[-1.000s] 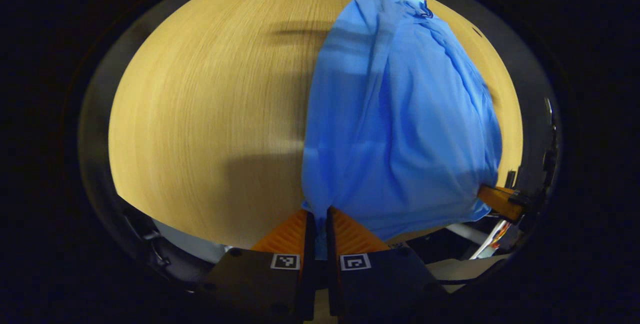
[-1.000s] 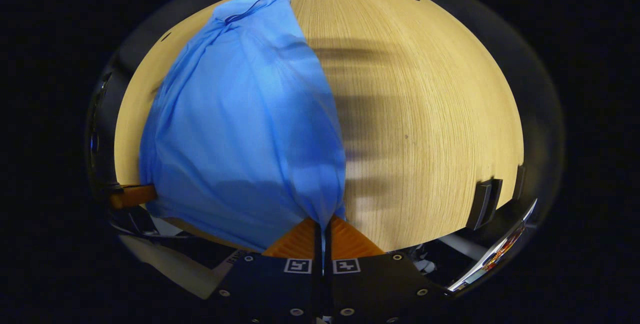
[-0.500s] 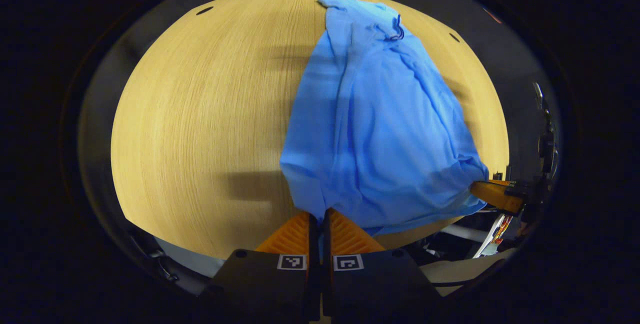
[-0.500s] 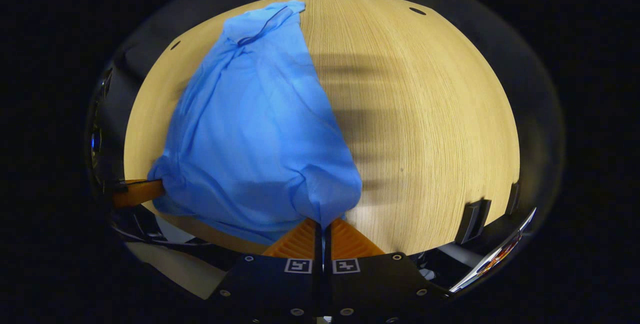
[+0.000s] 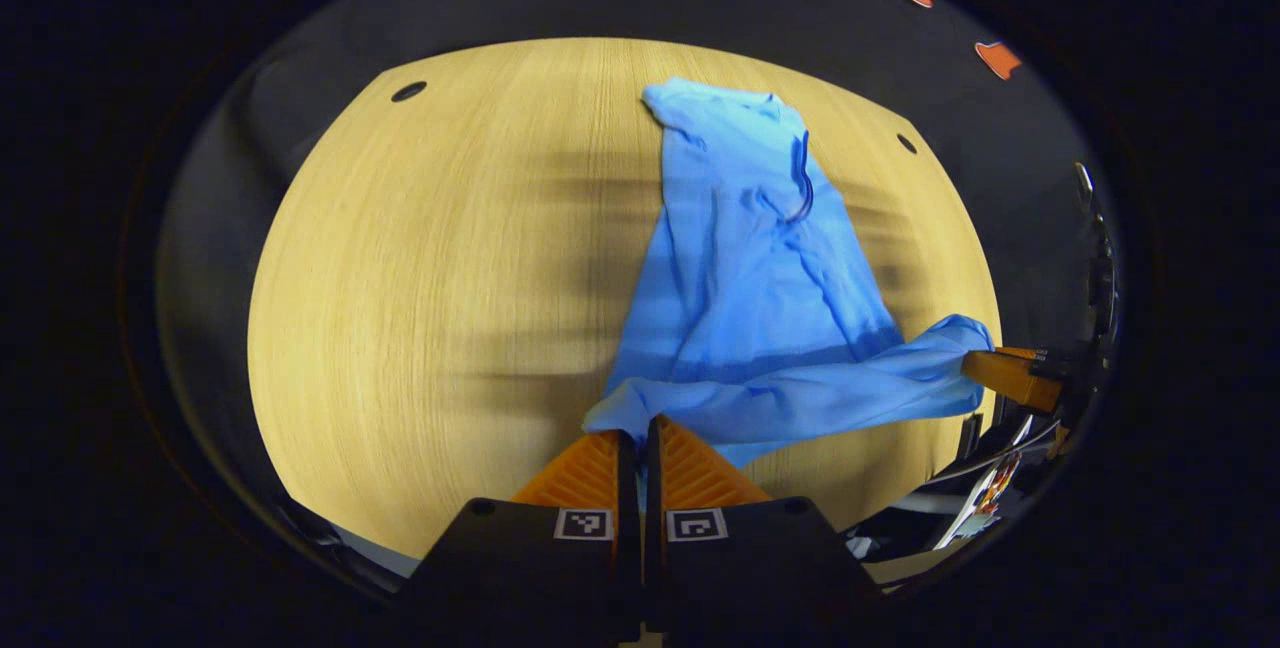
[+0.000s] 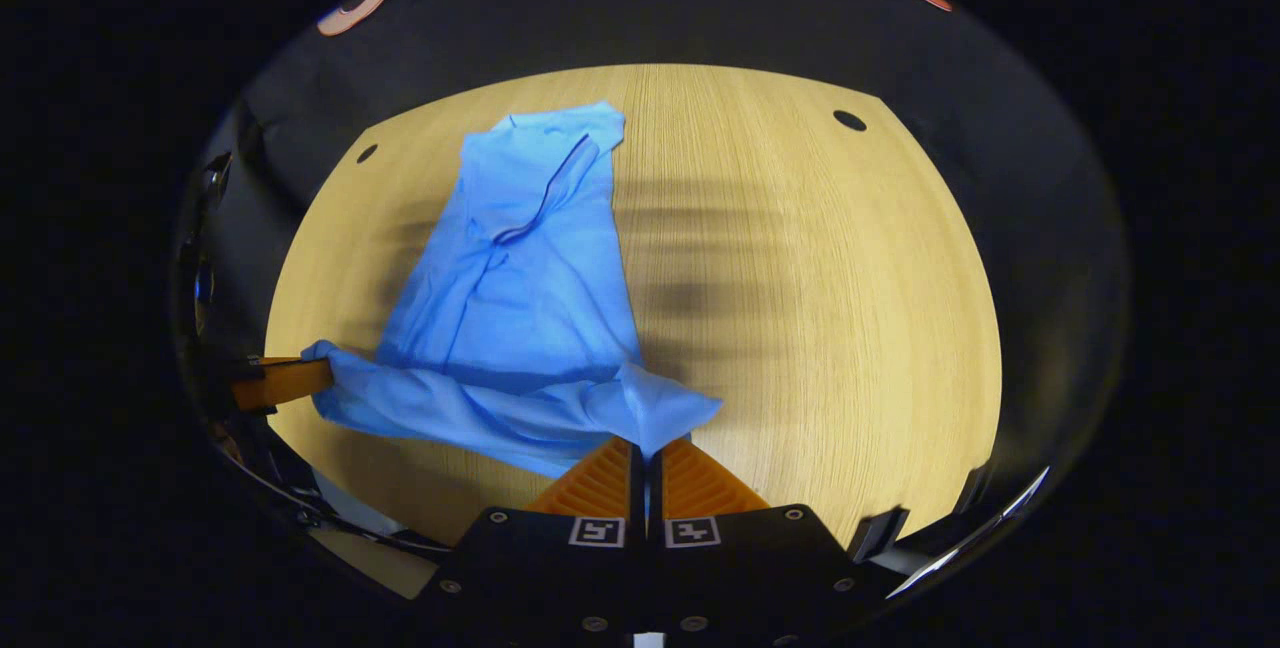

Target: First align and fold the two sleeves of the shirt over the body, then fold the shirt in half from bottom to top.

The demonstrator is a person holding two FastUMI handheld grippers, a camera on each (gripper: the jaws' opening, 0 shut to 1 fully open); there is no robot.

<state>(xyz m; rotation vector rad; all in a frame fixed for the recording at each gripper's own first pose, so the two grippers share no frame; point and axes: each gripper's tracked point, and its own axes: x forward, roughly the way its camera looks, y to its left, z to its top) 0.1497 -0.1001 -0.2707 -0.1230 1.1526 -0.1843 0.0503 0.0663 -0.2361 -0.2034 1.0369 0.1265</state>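
A light blue shirt (image 5: 745,288) lies lengthwise on the wooden table (image 5: 420,278), sleeves folded in, collar end far from me. Its bottom hem is lifted off the table and stretched between both grippers. My left gripper (image 5: 632,436) is shut on one hem corner. The right gripper (image 5: 975,368) shows at the right edge of the left gripper view, holding the other corner. In the right gripper view the shirt (image 6: 520,268) runs away from me, my right gripper (image 6: 648,444) is shut on its hem corner, and the left gripper (image 6: 310,378) holds the far corner at the left.
The round-looking wooden table (image 6: 820,308) has small dark holes (image 6: 850,120) near its far corners. Black booth cloth stands behind the far edge. Bare wood stretches left of the shirt in the left gripper view and right of it in the right gripper view.
Both grippers have risen and carried the hem forward over the shirt's body. The lower part now hangs as a raised band, and less of the flat shirt shows.
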